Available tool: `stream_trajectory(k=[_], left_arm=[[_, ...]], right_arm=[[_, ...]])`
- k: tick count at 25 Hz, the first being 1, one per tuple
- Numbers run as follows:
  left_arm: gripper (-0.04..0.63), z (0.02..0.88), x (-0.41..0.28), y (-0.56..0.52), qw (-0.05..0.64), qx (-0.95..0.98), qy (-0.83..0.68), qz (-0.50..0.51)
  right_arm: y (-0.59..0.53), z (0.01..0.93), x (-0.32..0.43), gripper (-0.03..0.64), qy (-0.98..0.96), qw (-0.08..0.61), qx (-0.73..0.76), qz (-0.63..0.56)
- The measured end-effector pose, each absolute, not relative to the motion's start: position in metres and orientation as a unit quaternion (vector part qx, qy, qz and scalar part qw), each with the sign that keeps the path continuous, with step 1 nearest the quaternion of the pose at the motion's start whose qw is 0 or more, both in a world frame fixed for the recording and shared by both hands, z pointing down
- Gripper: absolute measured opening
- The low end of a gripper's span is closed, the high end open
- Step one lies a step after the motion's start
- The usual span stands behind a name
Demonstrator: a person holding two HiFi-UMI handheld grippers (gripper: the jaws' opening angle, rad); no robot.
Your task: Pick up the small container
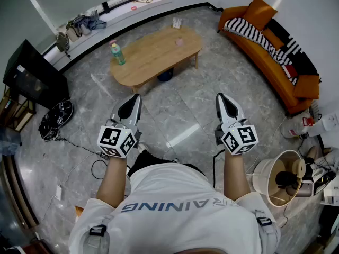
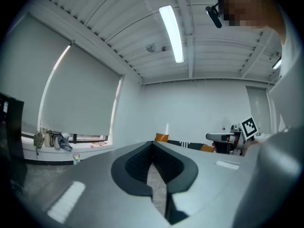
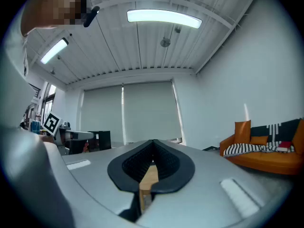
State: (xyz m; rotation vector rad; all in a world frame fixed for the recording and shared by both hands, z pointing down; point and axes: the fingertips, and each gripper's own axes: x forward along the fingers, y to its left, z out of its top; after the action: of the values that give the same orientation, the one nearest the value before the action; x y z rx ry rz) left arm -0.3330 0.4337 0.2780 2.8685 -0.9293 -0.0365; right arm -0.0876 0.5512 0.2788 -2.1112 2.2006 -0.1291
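Observation:
The small container (image 1: 179,42) is a little pink pot on the far right part of the oval wooden coffee table (image 1: 153,54), well ahead of both grippers. My left gripper (image 1: 135,98) is held at waist height over the marble floor, with its jaws together and nothing between them; the left gripper view shows the same, left gripper (image 2: 153,146). My right gripper (image 1: 221,98) is level with it, about a body's width to the right, also shut and empty. In the right gripper view a strip of the wooden table shows behind the right gripper (image 3: 153,144).
A green bottle with a pink cap (image 1: 117,53) stands on the table's left end and a small white object (image 1: 176,22) at its far edge. An orange sofa (image 1: 275,46) runs along the right wall. A black cabinet (image 1: 32,73), a robot vacuum (image 1: 55,119) and cables lie left; a fan (image 1: 278,176) stands right.

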Motion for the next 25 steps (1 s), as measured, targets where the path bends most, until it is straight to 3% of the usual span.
stream_trajectory(k=[25], left_arm=[[-0.002, 0.278, -0.326, 0.426, 0.065, 0.949, -0.307, -0.001]], right_arm=[[0.555, 0.282, -0.077, 0.014, 0.716, 0.092, -0.690, -0.047]])
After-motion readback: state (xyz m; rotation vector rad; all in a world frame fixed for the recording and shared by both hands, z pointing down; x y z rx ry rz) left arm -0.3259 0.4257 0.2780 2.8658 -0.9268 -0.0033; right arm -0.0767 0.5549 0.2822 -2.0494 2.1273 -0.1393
